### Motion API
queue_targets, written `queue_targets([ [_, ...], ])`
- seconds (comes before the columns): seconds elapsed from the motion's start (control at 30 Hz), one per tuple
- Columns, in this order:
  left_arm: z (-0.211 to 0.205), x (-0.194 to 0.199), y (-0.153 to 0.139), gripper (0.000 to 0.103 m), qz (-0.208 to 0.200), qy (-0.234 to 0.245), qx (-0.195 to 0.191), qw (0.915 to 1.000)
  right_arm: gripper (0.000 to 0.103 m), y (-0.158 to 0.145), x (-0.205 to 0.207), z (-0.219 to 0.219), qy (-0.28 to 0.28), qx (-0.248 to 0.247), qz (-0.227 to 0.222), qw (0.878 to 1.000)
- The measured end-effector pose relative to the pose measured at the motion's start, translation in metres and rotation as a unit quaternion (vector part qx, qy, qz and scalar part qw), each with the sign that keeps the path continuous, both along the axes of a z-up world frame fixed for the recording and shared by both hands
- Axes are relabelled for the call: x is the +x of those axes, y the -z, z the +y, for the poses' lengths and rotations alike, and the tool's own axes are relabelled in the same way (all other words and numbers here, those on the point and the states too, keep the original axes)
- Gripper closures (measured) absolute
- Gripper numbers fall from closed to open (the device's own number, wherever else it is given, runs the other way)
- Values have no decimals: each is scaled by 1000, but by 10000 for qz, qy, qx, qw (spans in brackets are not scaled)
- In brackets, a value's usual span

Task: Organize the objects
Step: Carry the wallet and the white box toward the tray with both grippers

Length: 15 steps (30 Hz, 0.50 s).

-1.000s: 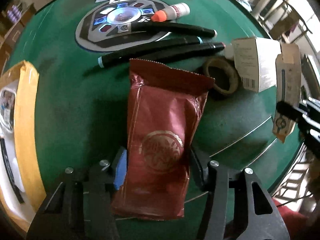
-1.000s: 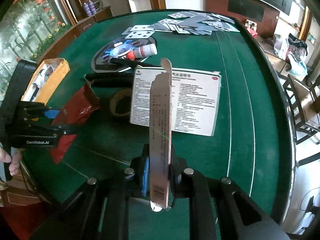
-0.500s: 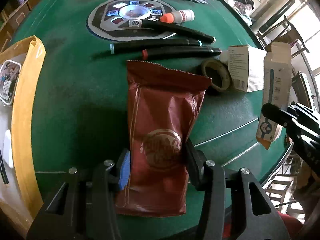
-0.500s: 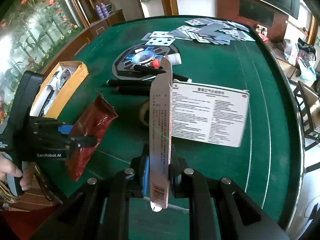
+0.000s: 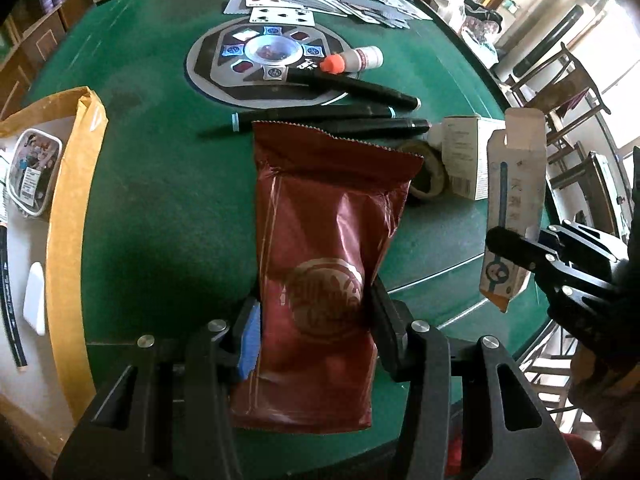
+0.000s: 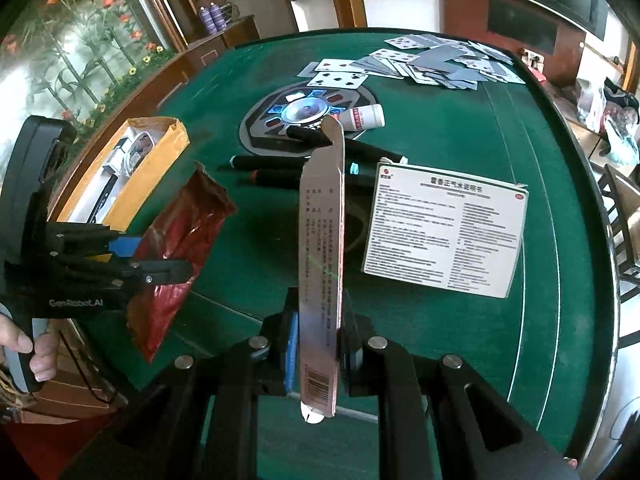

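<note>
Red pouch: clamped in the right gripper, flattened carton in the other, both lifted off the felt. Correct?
Sides are swapped. The left wrist view shows the left gripper shut on the red pouch; the right wrist view shows the right gripper shut on the flattened carton. Both are lifted, as you said.

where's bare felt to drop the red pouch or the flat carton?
Bare felt: between the yellow box and the red pouch; also right of the leaflet box, out to the table edge. Crowded: markers, tape roll and bottle mid-table, playing cards at the far side.
</note>
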State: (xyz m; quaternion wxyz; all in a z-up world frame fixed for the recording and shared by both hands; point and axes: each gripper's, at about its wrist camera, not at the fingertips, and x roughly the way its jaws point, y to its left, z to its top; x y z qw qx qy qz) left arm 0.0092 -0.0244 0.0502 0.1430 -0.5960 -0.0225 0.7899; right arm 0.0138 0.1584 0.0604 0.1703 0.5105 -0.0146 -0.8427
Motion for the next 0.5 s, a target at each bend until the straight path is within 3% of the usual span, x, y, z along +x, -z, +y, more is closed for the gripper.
queue_targets([
  [0.5, -17, -1, -16, 56, 151, -187, -14, 9997, 88, -3, -4, -23, -241, -45, 18, 9997],
])
